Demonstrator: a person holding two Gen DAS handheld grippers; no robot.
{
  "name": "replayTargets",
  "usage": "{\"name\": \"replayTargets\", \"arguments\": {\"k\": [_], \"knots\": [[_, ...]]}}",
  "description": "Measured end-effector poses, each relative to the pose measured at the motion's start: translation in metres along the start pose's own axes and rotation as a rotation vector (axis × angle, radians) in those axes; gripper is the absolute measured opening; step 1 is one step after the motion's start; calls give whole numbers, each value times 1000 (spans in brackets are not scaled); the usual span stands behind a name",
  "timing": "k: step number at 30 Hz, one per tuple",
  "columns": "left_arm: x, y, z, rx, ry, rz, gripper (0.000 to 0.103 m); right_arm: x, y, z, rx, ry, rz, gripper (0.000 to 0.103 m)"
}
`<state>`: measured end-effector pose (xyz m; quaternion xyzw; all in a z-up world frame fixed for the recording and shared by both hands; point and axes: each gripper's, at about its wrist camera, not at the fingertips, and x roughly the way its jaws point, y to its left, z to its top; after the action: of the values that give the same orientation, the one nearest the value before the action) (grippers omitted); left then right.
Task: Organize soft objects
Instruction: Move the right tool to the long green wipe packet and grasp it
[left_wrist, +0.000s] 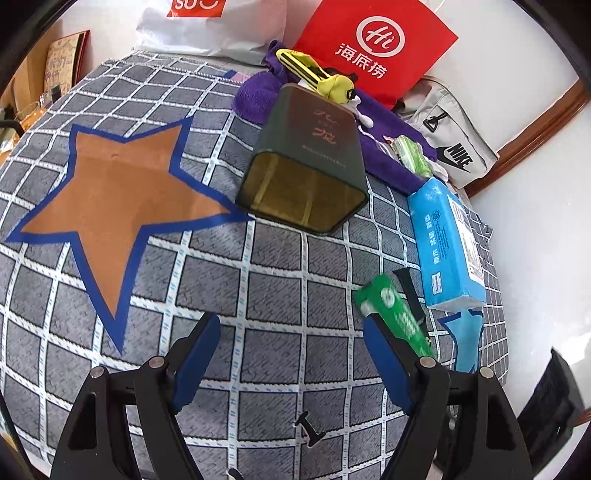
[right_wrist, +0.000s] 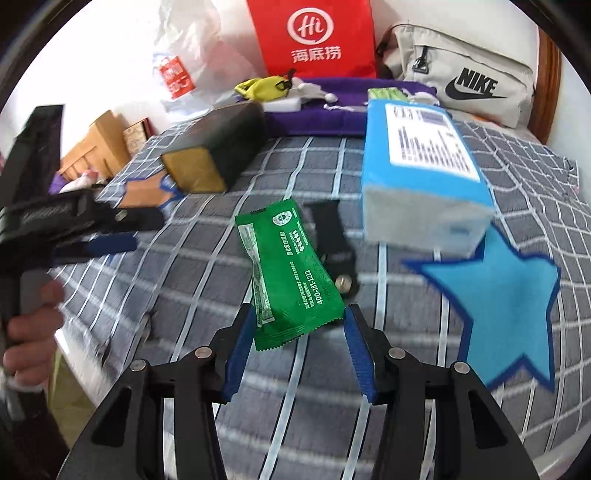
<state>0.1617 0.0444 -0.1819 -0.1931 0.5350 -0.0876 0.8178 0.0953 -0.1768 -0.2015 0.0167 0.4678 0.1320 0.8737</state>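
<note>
A green snack packet (right_wrist: 295, 273) stands tilted above the checked bedspread (right_wrist: 258, 424), its lower end pinched between the blue pads of my right gripper (right_wrist: 299, 325), which is shut on it. The left wrist view shows the same packet (left_wrist: 395, 314) just right of my left gripper (left_wrist: 290, 325), which is open over bare bedspread with nothing between its fingers. A hand (right_wrist: 33, 317) holds that left gripper (right_wrist: 129, 230) at the left. A blue tissue pack (right_wrist: 421, 166) lies right of the packet, beside a blue star patch (right_wrist: 509, 306).
A dark tin box (left_wrist: 306, 177) lies on its side, mouth towards me, next to an orange star patch (left_wrist: 122, 192). Behind it are a purple cloth (left_wrist: 384, 147), a yellow soft toy (left_wrist: 332, 83), a red bag (left_wrist: 373, 48) and a grey Nike bag (left_wrist: 450, 140).
</note>
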Motion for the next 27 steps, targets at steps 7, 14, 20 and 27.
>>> {"name": "replayTargets", "arguments": {"k": [7, 14, 20, 27], "knots": [[-4, 2, -5, -22, -10, 23, 78, -17, -1, -24, -55, 10, 71, 60], [-12, 2, -9, -23, -12, 39, 78, 6, 6, -4, -95, -6, 121, 65], [-12, -1, -10, -13, -9, 59, 78, 21, 34, -4, -243, -18, -4, 45], [7, -17, -11, 18, 23, 61, 78, -6, 13, -18, -194, -53, 29, 36]]}}
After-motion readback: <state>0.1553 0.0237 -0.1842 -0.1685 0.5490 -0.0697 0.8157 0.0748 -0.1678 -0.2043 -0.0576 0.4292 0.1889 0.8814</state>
